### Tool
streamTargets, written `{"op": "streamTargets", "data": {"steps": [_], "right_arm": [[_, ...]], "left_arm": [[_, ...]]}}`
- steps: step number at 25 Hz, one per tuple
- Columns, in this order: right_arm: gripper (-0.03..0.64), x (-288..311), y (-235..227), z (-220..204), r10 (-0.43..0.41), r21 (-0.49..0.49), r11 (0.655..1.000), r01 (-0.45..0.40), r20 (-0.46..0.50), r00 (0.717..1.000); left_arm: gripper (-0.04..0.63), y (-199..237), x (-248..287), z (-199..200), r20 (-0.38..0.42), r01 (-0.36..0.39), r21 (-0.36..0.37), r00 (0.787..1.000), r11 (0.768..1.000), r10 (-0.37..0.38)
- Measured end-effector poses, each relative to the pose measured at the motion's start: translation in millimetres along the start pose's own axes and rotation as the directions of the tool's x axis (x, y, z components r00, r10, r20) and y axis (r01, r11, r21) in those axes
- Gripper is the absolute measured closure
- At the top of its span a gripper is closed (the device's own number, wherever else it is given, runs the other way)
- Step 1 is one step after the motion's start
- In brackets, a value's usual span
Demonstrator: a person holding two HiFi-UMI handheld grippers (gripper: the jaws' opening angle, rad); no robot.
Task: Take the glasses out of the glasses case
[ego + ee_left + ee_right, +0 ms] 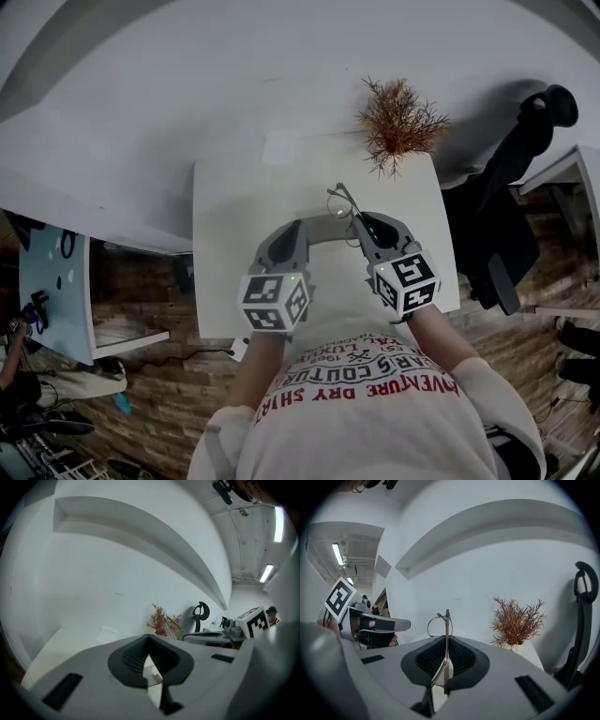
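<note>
The white table (234, 216) is sitting under both hands, the dried plant (398, 117) standing at its far edge. The left gripper (150, 641) is hanging closed and empty, while the right gripper (446, 641) is pinching the glasses (447, 623) over the table.

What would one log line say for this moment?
right hand-held gripper: shut on glasses, above table | left hand-held gripper: shut

The left gripper (149, 641) is pressing its jaws together at the tips; beyond them, rightward, the right gripper (190, 636) is holding glasses (175, 626) beside a dried plant (160, 620).
</note>
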State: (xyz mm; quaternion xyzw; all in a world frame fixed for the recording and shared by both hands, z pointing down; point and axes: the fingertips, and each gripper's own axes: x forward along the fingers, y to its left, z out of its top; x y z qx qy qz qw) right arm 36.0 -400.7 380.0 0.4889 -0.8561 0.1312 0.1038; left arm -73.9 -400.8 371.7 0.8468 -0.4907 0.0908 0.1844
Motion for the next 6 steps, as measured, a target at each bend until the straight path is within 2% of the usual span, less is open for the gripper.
{"op": "streamTargets", "data": {"steps": [6], "right_arm": [[0.588,-0.4,-2.3,-1.2,0.001,0.0,1.0,-0.001,-0.002,1.0]], "left_arm": [[0.594,-1.0,0.9,-0.5,-0.003,-0.005,0.004,1.0,1.0,0.005]]}}
